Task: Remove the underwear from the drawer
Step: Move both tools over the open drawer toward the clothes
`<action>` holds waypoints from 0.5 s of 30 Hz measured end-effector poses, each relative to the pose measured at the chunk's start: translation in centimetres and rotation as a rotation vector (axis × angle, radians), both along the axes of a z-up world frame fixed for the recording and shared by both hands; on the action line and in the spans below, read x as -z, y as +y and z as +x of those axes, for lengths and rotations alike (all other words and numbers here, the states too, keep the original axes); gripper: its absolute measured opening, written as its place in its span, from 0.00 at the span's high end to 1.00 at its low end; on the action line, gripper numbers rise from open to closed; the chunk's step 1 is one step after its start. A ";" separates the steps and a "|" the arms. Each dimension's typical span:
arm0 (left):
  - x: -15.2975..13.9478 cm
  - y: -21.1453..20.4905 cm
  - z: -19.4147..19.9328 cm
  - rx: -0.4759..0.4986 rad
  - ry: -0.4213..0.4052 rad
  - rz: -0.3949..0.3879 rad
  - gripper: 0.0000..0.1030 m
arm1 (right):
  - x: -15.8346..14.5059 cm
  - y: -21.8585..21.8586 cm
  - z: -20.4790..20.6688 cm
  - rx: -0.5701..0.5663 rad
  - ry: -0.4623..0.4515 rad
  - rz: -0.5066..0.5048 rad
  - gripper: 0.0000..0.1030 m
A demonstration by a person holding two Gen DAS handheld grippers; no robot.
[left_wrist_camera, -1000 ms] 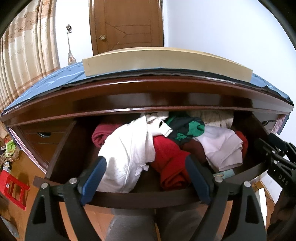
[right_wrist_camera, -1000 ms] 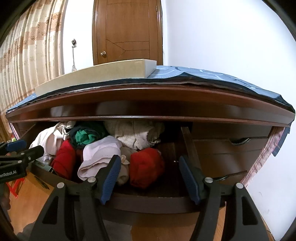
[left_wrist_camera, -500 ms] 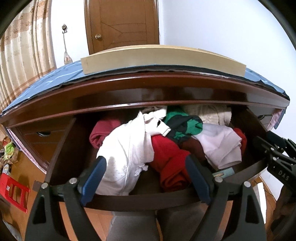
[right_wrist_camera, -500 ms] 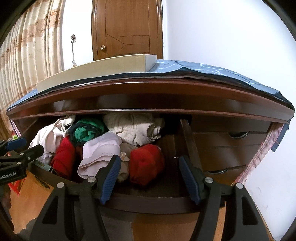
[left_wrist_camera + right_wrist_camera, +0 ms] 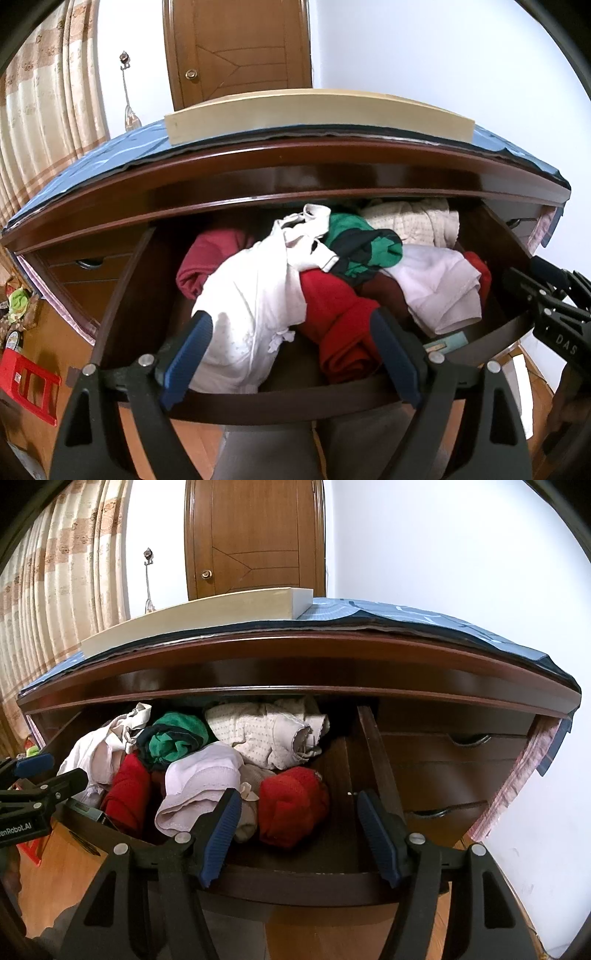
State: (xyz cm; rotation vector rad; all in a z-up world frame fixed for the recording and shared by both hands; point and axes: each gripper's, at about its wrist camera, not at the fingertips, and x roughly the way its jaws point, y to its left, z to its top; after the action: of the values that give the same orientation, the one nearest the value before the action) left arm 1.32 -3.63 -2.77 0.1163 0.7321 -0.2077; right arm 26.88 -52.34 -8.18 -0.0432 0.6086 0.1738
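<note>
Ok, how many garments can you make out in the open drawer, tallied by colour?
Red garments: 2
Maroon garment: 1
White garment: 1
Pale pink garment: 1
Green-and-dark garment: 1
Cream dotted garment: 1
Total: 7 distinguishable; more may lie underneath.

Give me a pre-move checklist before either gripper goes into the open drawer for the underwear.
1. Drawer pulled open: ok.
2. Left gripper open, nothing between its fingers: ok.
3. Right gripper open, nothing held: ok.
4. Clothes pile reachable from above, white garment on top at the near left: ok.
5. Which piece is underwear: cannot tell.
6. Red bundle lies loose by the bare drawer floor: ok.
</note>
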 end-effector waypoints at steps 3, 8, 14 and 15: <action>0.1 0.0 -0.2 0.001 -0.001 -0.003 0.14 | -0.2 -0.1 0.0 -0.001 0.001 0.000 0.34; 0.1 0.1 -0.3 0.003 -0.002 -0.004 0.14 | -0.4 -0.2 0.0 -0.002 0.001 -0.001 0.34; 0.0 0.1 -0.3 0.004 0.000 -0.001 0.14 | -0.5 -0.5 0.2 -0.005 0.004 0.000 0.34; 0.0 0.1 -0.3 0.004 0.000 -0.001 0.14 | -0.5 -0.4 0.3 -0.008 0.005 -0.001 0.34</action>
State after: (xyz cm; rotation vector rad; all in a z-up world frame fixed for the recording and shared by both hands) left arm 1.02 -3.53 -2.77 0.1173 0.7322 -0.2119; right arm 27.19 -52.75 -7.69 -0.0457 0.6138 0.1811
